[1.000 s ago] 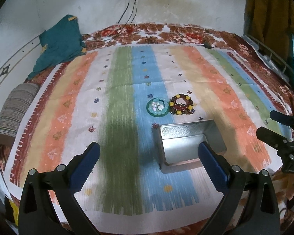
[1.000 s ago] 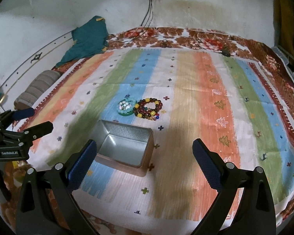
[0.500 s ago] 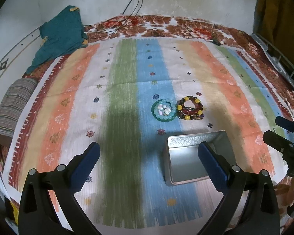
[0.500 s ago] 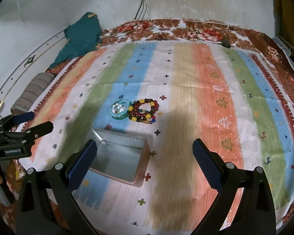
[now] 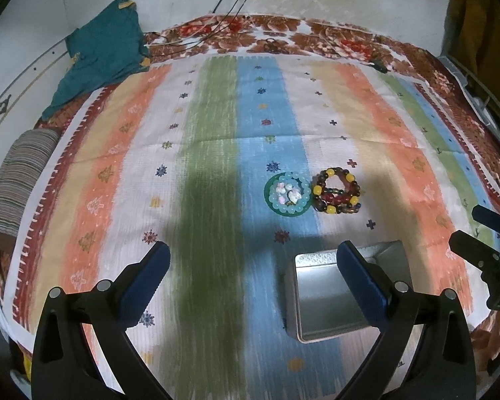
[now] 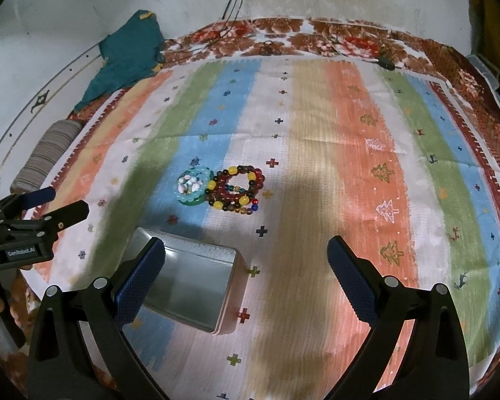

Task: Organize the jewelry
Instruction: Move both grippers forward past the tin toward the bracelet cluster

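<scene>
An empty open metal tin [image 5: 330, 295] [image 6: 190, 290] lies on the striped cloth [image 5: 216, 166]. Just beyond it sit a green bangle with pale blue beads and small white pieces inside [image 5: 287, 193] [image 6: 192, 186], and a pile of red, brown and yellow bead bracelets [image 5: 337, 190] [image 6: 238, 189] touching it on the right. My left gripper [image 5: 253, 276] is open and empty, above the cloth to the left of the tin. My right gripper [image 6: 246, 273] is open and empty, above the tin's right side. Each gripper shows in the other's view [image 5: 483, 240] [image 6: 40, 213].
A teal garment [image 5: 103, 46] lies at the far left corner and a striped folded cloth [image 5: 16, 173] at the left edge. Cables [image 5: 236, 0] hang down the back wall. A small dark object [image 5: 380, 66] lies far right. A floral bedsheet [image 5: 350, 40] borders the cloth.
Both views have tilted or risen, so the tin and jewelry sit lower in frame. Both grippers stay open. The jewelry and tin have not moved on the cloth.
</scene>
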Demonstrator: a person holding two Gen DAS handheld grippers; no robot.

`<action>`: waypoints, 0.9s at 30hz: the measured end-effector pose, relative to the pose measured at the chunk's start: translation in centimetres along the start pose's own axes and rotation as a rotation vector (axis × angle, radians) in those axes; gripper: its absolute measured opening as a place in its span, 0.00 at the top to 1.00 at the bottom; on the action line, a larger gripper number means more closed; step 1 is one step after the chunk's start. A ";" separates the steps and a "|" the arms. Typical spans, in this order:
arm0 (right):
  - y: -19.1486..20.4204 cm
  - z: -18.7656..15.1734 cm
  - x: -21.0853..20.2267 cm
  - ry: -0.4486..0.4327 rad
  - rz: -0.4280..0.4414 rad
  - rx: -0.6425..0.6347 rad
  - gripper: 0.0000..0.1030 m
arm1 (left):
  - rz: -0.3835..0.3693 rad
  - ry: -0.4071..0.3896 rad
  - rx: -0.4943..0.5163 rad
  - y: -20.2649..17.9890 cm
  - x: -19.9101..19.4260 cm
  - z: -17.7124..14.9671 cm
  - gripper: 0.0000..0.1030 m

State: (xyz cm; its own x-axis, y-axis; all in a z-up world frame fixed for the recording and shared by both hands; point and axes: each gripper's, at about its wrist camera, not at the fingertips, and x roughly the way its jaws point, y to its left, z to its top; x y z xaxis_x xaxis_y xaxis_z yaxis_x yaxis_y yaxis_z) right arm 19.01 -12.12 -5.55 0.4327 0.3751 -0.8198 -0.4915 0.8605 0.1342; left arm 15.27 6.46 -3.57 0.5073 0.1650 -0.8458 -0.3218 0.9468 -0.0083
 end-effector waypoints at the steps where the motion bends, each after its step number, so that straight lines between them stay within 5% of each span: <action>1: 0.0 0.1 0.2 0.003 -0.001 -0.001 0.04 | 0.001 0.002 -0.001 0.0 0.2 0.1 0.05; 27: -0.3 2.4 5.8 0.112 -0.023 -0.013 0.04 | 0.004 0.094 0.000 0.2 5.8 3.3 0.06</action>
State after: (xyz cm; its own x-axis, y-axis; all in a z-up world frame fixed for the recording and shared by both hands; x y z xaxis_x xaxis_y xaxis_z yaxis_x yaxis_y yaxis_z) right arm 23.46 -9.36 -9.07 0.3569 0.3137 -0.8799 -0.4928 0.8634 0.1079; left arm 20.81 8.54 -6.75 0.4285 0.1424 -0.8922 -0.3236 0.9462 -0.0044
